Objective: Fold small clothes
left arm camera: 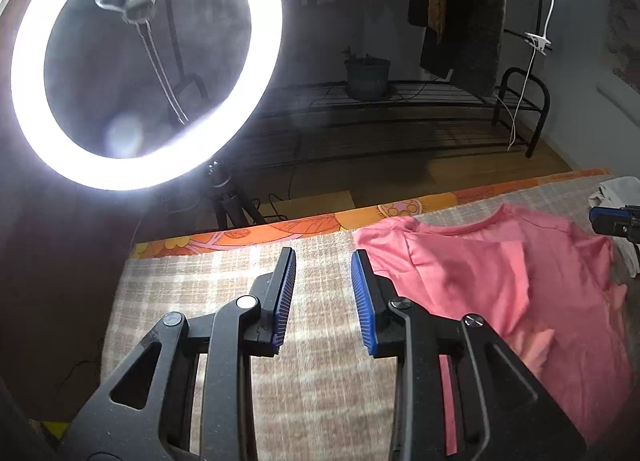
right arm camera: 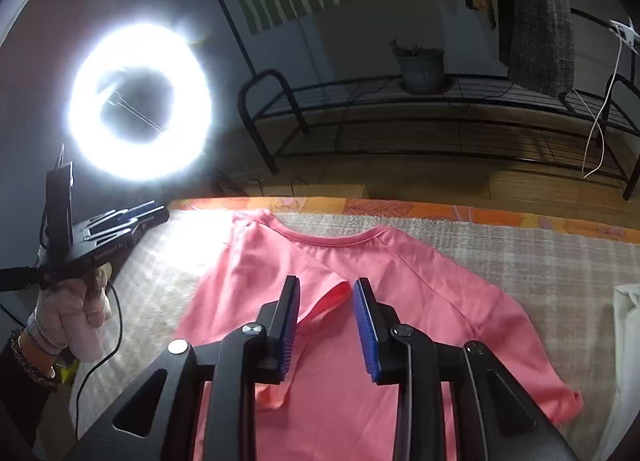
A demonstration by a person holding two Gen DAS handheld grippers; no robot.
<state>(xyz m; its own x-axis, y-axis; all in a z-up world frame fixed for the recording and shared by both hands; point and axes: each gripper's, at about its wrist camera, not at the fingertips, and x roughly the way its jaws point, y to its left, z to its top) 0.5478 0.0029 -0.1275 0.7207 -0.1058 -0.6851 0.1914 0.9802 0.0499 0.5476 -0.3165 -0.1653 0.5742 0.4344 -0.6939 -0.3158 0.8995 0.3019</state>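
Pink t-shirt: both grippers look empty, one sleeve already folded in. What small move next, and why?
Probably lower the right gripper toward the unfolded sleeve and pinch its hem. The pink t-shirt lies flat on the checked blanket with one sleeve folded inward and the other spread out. The right gripper hangs open over the shirt; the left gripper is open over bare blanket.

shirt lies flat on blanket, collar toward far edge, one sleeve folded in over its front | left gripper over blanket, left of shirt | right gripper above shirt middle | ring light beyond far-left corner | rack on floor behind, plant pot on it
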